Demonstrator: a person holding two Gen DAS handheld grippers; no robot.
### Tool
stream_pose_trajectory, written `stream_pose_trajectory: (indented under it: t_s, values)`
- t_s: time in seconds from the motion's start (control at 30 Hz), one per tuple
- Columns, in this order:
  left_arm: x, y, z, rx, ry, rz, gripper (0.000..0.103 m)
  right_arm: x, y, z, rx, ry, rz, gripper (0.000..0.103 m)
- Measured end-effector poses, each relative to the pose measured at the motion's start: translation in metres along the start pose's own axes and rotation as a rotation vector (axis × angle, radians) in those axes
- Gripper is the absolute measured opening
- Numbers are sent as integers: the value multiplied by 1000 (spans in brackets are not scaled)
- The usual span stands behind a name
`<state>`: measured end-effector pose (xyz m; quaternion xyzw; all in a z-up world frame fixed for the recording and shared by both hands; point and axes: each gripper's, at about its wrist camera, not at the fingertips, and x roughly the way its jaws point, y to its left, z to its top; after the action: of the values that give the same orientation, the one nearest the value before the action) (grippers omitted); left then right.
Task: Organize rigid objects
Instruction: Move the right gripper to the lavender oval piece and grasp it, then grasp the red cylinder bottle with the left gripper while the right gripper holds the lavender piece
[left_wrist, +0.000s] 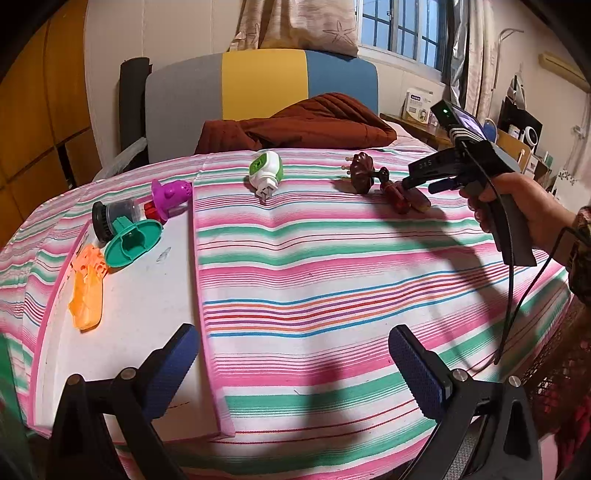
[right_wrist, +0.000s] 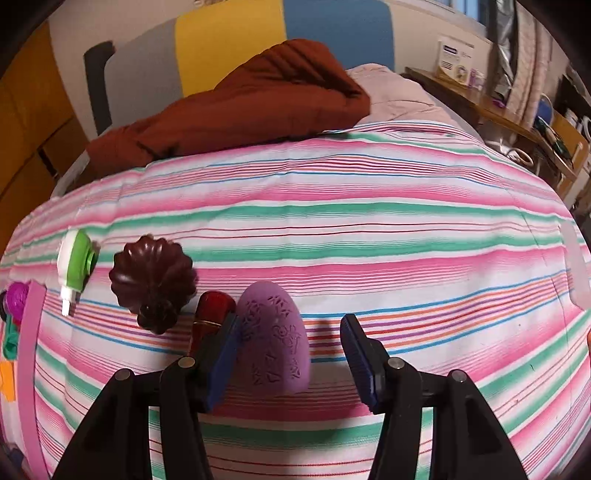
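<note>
My right tongs (right_wrist: 288, 354) stand spread around the purple egg (right_wrist: 275, 339) on the bed (right_wrist: 406, 236), its long axis running along the fingers, hugging the left one; left tongs (left_wrist: 291, 362) spread, far off.

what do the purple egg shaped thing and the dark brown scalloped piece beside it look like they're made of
Purple egg: probably silicone or soft plastic, matte, with no glare on its embossed pattern. Dark brown scalloped piece: likely hard plastic or lacquered wood, glossy, with highlights along its ridges.

nothing legible: purple egg (right_wrist: 275, 345) embossing and windowsill box (left_wrist: 418, 104) print unreadable.
</note>
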<state>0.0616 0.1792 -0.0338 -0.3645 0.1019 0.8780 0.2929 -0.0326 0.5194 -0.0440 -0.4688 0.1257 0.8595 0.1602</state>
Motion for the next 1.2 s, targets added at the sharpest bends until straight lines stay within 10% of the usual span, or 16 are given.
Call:
stream_pose_trajectory:
  t_s: [0.73,1.2]
  values:
    - [22,-32,28,24,26,-36,103,13,-21,-7,123,145,47,44]
    - [120,-106,110,73,50,9,103,0,-52,-21,216,190,-62,44]
